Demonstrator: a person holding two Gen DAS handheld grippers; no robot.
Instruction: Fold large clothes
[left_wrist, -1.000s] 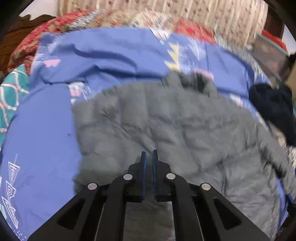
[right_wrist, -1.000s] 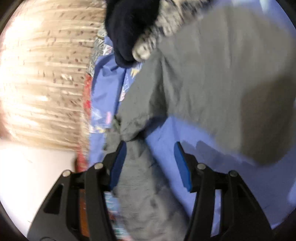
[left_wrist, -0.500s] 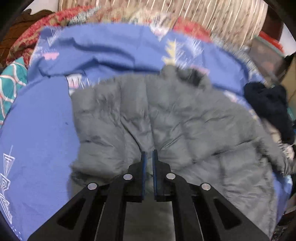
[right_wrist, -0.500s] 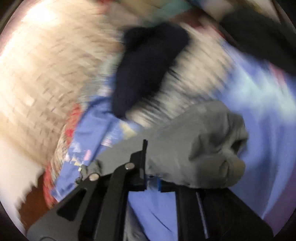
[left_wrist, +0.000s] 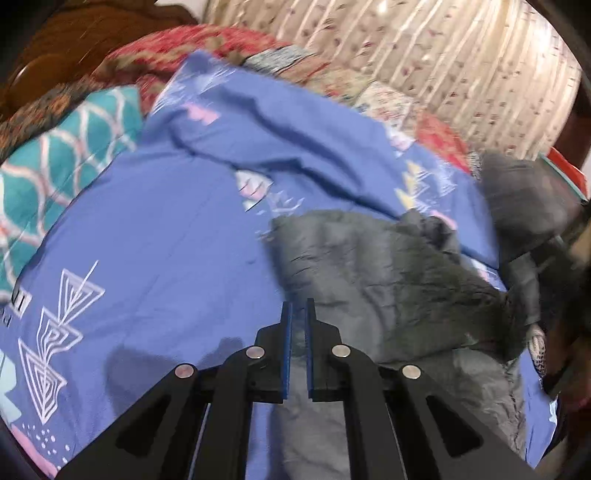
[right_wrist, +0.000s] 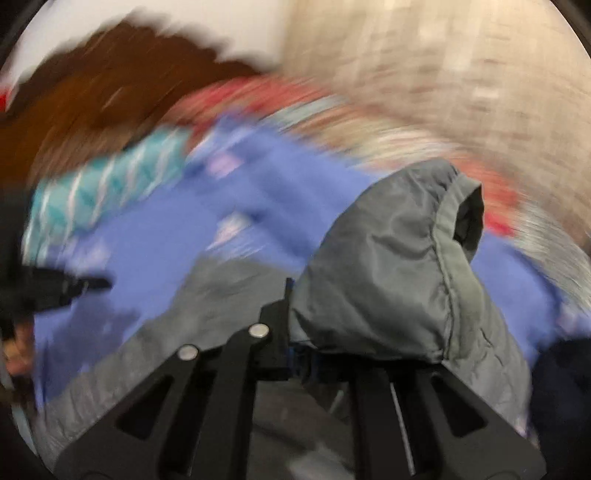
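A grey quilted jacket (left_wrist: 388, 280) lies spread on a blue patterned bedsheet (left_wrist: 155, 258). My left gripper (left_wrist: 298, 317) is shut with only a narrow gap, empty, hovering over the jacket's left edge. My right gripper (right_wrist: 295, 317) is shut on the jacket's grey sleeve (right_wrist: 391, 266) and holds the cuff lifted above the bed; the sleeve drapes over and hides the right finger. In the left wrist view the lifted sleeve (left_wrist: 517, 192) shows at the far right. The right wrist view is motion-blurred.
A teal patterned pillow (left_wrist: 62, 166) lies at the left. A red patterned quilt (left_wrist: 207, 44) and a floral curtain (left_wrist: 443, 66) stand behind the bed, with a brown wooden headboard (left_wrist: 74, 40). A dark navy garment (right_wrist: 561, 387) lies at the right.
My right gripper closed on the jacket sleeve, lifted it and swung it across toward the jacket's body. My left gripper shifted left toward the jacket's edge, staying shut.
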